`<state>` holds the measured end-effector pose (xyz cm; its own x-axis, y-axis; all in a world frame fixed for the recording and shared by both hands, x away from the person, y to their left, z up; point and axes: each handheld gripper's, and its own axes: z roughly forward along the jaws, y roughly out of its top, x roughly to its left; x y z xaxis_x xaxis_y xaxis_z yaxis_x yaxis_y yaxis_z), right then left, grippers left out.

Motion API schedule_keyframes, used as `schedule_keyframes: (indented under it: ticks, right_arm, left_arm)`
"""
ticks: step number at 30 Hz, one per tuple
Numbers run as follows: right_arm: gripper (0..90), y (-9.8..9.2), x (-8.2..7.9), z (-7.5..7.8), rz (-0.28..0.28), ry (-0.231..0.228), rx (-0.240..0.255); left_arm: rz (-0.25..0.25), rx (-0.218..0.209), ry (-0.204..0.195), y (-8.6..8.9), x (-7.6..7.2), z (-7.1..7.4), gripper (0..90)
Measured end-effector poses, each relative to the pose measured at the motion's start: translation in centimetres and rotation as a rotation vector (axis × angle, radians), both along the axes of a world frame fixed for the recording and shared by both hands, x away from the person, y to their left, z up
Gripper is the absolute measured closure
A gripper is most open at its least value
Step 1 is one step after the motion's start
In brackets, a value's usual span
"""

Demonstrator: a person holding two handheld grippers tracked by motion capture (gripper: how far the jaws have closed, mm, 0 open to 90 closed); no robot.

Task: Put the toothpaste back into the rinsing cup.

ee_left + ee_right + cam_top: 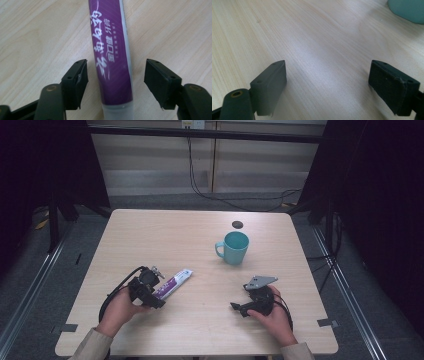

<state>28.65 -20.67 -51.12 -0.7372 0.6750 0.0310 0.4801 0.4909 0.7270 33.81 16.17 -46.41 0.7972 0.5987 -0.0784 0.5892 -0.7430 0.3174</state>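
— Toothpaste tube (173, 284), where is it lying and what is it made of?

— It is lying flat on the pale wooden table (165, 235), at about 8 o'clock from the table's middle. It is looking like soft glossy plastic, purple with white lettering and a whitish band along one side. Its long axis is running from 8 o'clock to 2 o'clock, and the flat crimped end is pointing to 2 o'clock, toward the mug (233, 247).

— And the left gripper (159, 292)?

— Its black, blocky jaws are standing wide on both sides of the tube (112, 62), near the cap end, with clear gaps, not touching it.

— The right gripper (239, 309)?

— It is sitting at about 5 o'clock, jaws also spread wide over bare wood grain, holding nothing. A grey three-cornered plate is sitting on top of it.

— Is something in the mug?

— It is a smooth teal mug, standing upright, handle to 9 o'clock. Its inside is looking empty, as far as I can see.
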Motion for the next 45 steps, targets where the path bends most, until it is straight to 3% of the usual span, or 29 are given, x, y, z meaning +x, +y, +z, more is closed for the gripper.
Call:
schedule_keyframes:
  ticks: [2,10,16,18,22,25,32,34,37,45]
  right_arm:
    - [14.5,0.0,0.0,0.0,0.0,0.0,0.0]
    - [14.5,0.0,0.0,0.0,0.0,0.0,0.0]
    - [14.5,0.0,0.0,0.0,0.0,0.0,0.0]
    - [14.5,0.0,0.0,0.0,0.0,0.0,0.0]
    - [14.5,0.0,0.0,0.0,0.0,-0.001,0.0]
    - [14.5,0.0,0.0,0.0,0.0,-0.001,0.0]
    - [14.5,0.0,0.0,0.0,0.0,0.0,0.0]
    - [14.5,0.0,0.0,0.0,0.001,-0.001,-0.001]
    - [14.5,0.0,0.0,0.0,0.0,0.001,0.0]
    - [14.6,0.0,0.0,0.1,-0.006,0.006,0.0]
  left_arm:
    - [0.005,0.023,0.015,-0.5,0.5,0.0,37.1]
    - [0.028,0.048,0.068,-1.4,1.5,-0.4,45.3]
    - [0.022,0.058,0.065,-1.3,1.6,-0.3,56.9]
    - [0.052,0.067,0.079,-1.5,1.7,-0.2,59.2]
    - [0.015,0.082,0.054,-1.6,1.4,0.0,69.5]
    - [-0.018,0.053,0.05,-1.2,1.2,0.1,73.7]
    - [-0.015,0.023,0.032,-1.1,0.7,0.2,74.7]
    - [-0.024,0.017,0.015,-1.2,0.5,0.5,74.7]
    - [-0.017,-0.032,-0.009,-1.2,0.3,1.4,74.8]
    - [-0.033,-0.079,-0.049,-1.7,0.0,2.7,74.9]
